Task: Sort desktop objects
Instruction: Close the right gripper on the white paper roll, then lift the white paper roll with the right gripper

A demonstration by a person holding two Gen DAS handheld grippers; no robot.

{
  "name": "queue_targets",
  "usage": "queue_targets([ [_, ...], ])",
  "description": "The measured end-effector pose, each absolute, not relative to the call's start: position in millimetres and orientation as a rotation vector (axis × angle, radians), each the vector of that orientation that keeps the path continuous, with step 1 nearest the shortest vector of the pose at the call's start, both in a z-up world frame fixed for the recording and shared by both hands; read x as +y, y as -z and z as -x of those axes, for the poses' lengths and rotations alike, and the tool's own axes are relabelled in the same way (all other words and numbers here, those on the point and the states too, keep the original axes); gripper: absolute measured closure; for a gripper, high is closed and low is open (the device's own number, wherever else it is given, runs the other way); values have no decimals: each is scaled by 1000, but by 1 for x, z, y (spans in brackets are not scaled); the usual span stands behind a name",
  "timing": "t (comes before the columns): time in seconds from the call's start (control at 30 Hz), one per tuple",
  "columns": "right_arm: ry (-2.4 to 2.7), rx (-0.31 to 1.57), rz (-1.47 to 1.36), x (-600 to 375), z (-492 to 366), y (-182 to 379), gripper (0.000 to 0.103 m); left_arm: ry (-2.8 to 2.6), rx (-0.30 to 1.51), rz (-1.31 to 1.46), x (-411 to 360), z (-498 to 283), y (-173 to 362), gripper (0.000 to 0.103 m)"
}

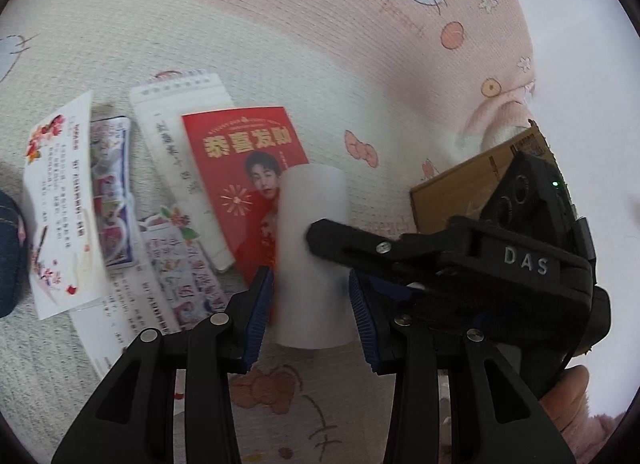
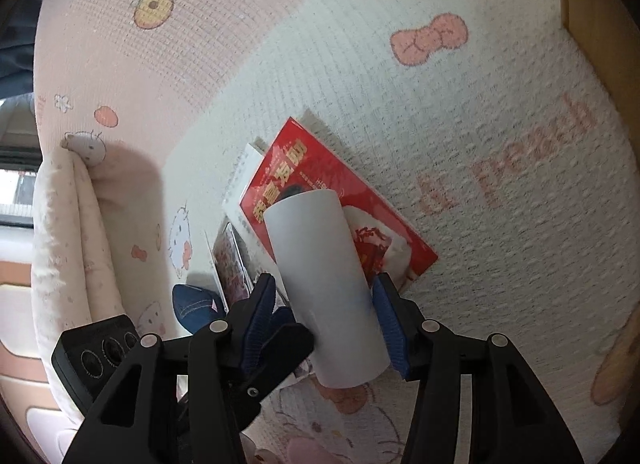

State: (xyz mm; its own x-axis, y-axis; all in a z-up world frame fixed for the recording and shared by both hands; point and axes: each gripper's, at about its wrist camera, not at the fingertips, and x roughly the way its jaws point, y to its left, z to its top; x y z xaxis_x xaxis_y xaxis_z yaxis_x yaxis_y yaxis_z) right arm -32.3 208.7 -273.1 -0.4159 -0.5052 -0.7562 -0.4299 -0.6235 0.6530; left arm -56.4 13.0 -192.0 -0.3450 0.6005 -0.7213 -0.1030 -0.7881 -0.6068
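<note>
- The left tool (image 1: 312, 304) has both blue pads against the sides of the white tube (image 1: 312, 248), clamped on it low down. In the left wrist view the tube stands at 12 o'clock from the tool.
- The right tool (image 2: 324, 316) straddles the same tube. Its right pad touches the wall, but the left pad seems to stand a sliver off, crowded by a finger of the left tool, so I cannot tell whether it truly grips.
- Risk: two tools on one thin-walled tube, meeting at an angle. If they pull apart or squeeze unevenly, I judge the tube may buckle or twist out of one grip.
- Risk: the fingers sit almost against each other at 8 o'clock in the right wrist view, and closing further could jam them.
- Just beyond, the tube's far end overlaps the red card (image 1: 240, 167), which lies on a spiral notepad (image 1: 176, 103). Dragging the tube could sweep both across the cat-print cloth (image 1: 280, 43).
- Farther off, loose leaflets (image 1: 56, 191) lie at 9 o'clock and a cardboard box (image 1: 460, 183) at 2 o'clock.
</note>
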Motion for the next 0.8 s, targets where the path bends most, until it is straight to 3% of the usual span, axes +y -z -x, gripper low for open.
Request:
queue_targets([
  [0.4, 2291, -1229, -1623, 201, 37, 247, 61, -2196, -615, 1381, 12, 49, 167, 61],
  [0.8, 2425, -914, -1426, 190, 40, 150, 62, -2280, -638, 1140, 10, 40, 84, 62],
])
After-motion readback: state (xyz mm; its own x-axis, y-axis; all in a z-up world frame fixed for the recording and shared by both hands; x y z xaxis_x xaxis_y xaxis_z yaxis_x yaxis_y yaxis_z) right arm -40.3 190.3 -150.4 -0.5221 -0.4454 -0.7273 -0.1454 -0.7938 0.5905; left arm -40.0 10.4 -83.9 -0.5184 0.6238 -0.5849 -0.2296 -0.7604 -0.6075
